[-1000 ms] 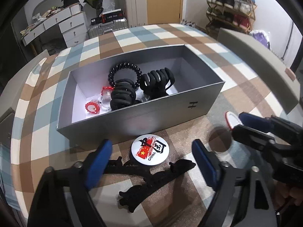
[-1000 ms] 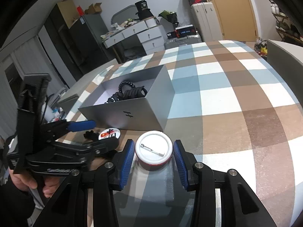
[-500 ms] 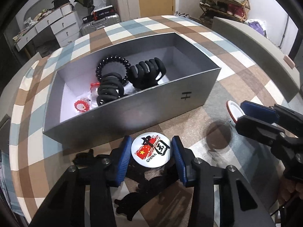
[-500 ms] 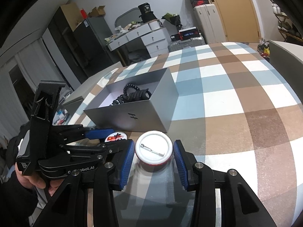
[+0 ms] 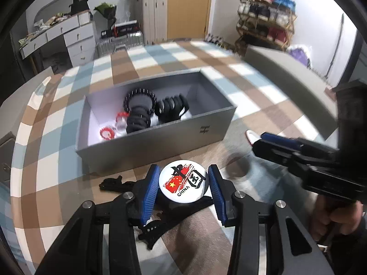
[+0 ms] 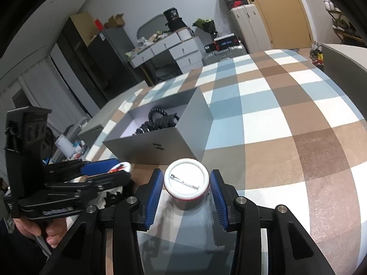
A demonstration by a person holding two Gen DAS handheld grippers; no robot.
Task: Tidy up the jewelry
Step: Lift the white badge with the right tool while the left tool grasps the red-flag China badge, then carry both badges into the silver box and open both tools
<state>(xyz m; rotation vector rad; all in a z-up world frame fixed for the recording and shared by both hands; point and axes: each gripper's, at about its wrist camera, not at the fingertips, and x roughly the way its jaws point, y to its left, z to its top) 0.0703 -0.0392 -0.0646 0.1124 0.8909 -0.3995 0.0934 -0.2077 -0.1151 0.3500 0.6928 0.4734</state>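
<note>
My left gripper (image 5: 184, 174) is shut on a round white badge (image 5: 183, 181) printed with a red flag and "CHINA", held just above the tablecloth. My right gripper (image 6: 186, 177) is shut on a second round badge (image 6: 187, 178), pin side up. The open grey box (image 5: 160, 143) lies behind both, holding black hair claws (image 5: 170, 110), a black beaded ring (image 5: 138, 96) and small red pieces (image 5: 106, 134). In the right wrist view the left gripper (image 6: 110, 170) comes in from the left beside the box (image 6: 160, 146). In the left wrist view the right gripper (image 5: 258, 141) comes in from the right.
Black hair clips (image 5: 117, 184) lie on the chequered tablecloth (image 5: 57, 123) under my left gripper. A grey lid (image 5: 289, 75) rests at the table's right side. Drawers, suitcases and a shoe rack stand beyond the table.
My left gripper closed on the CHINA badge and lifted it off the cloth, away from the hair clips. The right gripper has kept its badge and barely moved.
</note>
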